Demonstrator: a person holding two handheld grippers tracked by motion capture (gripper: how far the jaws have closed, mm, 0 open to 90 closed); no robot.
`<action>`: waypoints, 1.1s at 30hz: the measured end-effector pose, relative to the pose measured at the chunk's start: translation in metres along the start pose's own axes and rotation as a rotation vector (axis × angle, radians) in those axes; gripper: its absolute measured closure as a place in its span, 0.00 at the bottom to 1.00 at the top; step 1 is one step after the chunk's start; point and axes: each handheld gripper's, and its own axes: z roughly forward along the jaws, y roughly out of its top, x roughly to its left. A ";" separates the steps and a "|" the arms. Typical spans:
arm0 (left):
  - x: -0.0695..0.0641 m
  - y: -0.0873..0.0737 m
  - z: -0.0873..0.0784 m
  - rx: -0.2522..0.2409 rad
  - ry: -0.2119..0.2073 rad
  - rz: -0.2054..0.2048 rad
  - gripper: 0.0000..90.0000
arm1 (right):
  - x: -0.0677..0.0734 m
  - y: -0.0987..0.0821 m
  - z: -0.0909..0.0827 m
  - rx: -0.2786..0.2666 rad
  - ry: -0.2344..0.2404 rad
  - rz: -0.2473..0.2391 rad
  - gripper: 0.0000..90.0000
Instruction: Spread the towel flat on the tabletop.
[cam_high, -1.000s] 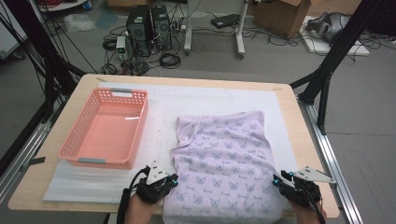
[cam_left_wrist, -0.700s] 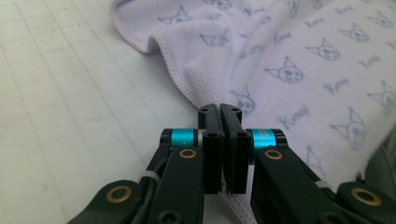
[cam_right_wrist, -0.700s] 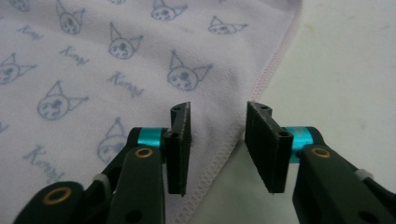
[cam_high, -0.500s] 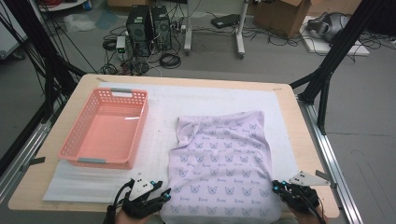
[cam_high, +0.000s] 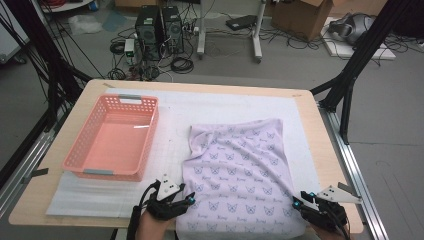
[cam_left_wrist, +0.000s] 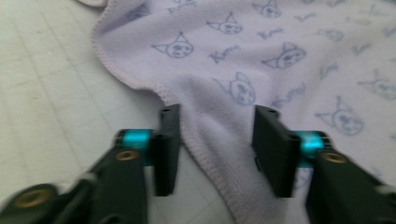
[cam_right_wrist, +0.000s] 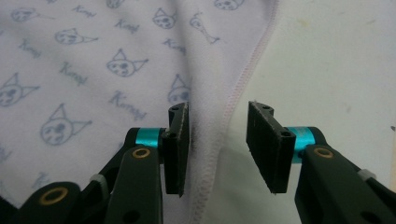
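on the white mat the lilac towel lies flat — left gripper and right gripper straddle its near corners, jaws just moved, now apart, hem between them, not pinched.

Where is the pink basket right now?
In the high view the pink basket sits on the white mat at the table's left side, just left of the purple cat-print cloth.

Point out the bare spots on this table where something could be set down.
Free: the white mat between the pink plastic basket and the lilac printed cloth, and behind the cloth. Crowded: the near edge, with the left gripper and right gripper.
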 end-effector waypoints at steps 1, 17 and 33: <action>0.000 0.000 0.000 0.000 0.000 0.000 0.77 | 0.000 0.000 0.000 0.000 0.000 0.000 0.65; 0.015 -0.019 -0.041 -0.061 -0.032 -0.070 0.59 | 0.004 0.007 0.018 0.011 0.009 0.002 0.60; 0.004 -0.007 -0.015 0.012 -0.019 0.008 0.95 | 0.009 0.003 0.003 0.066 0.057 0.015 0.95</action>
